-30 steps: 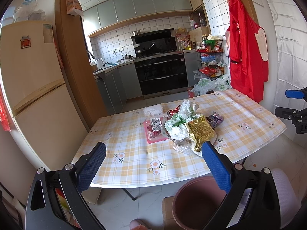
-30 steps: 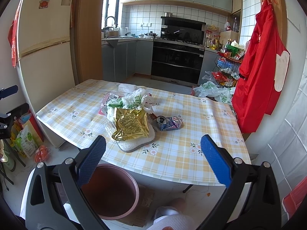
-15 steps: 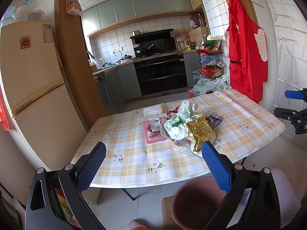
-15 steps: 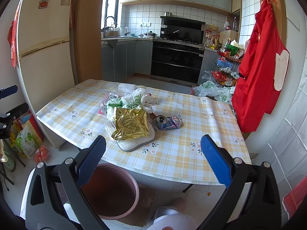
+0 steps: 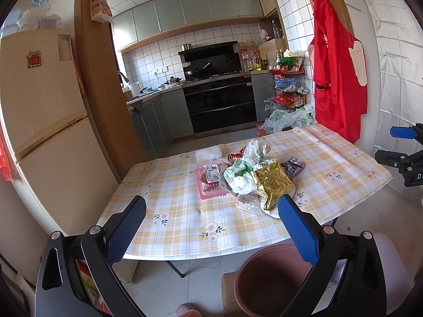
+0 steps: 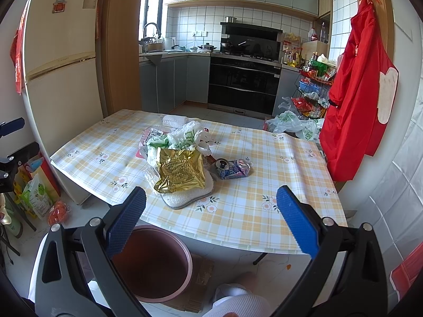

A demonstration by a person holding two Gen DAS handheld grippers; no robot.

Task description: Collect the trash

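Gold foil bag (image 6: 181, 170) atop trash pile, checked table (image 6: 264, 185), left claw (image 5: 211, 231) and right claw (image 6: 210, 222) spread wide, holding nothing

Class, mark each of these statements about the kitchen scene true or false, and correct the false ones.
1. Both grippers, left and right, are open and hold nothing. True.
2. The gold foil bag lies inside the bin. False: it lies on the table, on top of the trash pile.
3. The brown bin stands on the floor by the table's near edge. True.
4. The crushed can sits to the left of the foil bag in the right wrist view. False: it sits to the right.
5. A red garment hangs on the wall. True.
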